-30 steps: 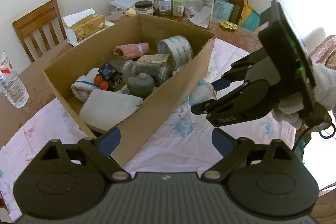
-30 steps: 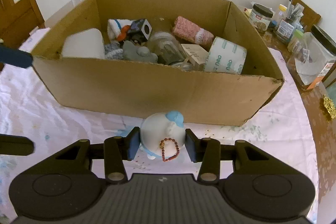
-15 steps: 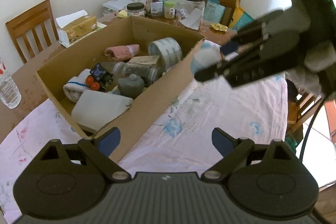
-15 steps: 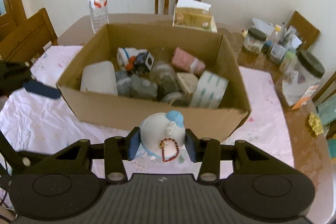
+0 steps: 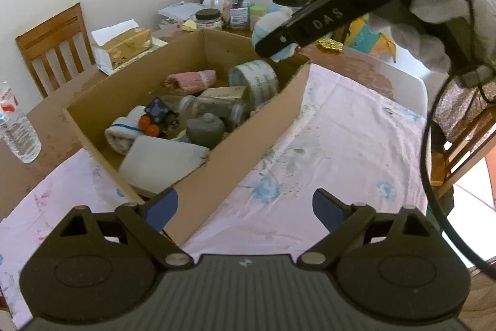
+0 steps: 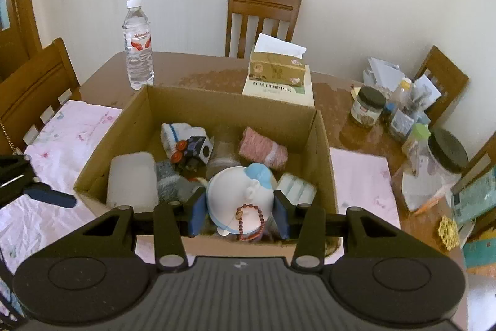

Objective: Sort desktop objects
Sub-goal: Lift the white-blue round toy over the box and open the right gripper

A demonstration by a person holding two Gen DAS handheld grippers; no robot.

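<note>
You are looking at one cardboard box (image 6: 322, 145) sitting on the bench (image 6: 201, 73), one water bottle (image 6: 138, 51) standing near its far left corner, one tissue box (image 6: 277, 69) lying along the far edge, three wooden chairs (image 6: 263, 17) standing around, and two black-lidded jars (image 6: 367, 106) crowding the right edge.

Cardboard box (image 5: 235, 145) of clutter, right claw (image 5: 272, 44) gripping figurine (image 5: 269, 24) above

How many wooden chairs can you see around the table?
4, maybe more hidden. In the right wrist view: one at the left edge, one behind the tissue box, one at the far right corner. In the left wrist view, one on the right.
</note>
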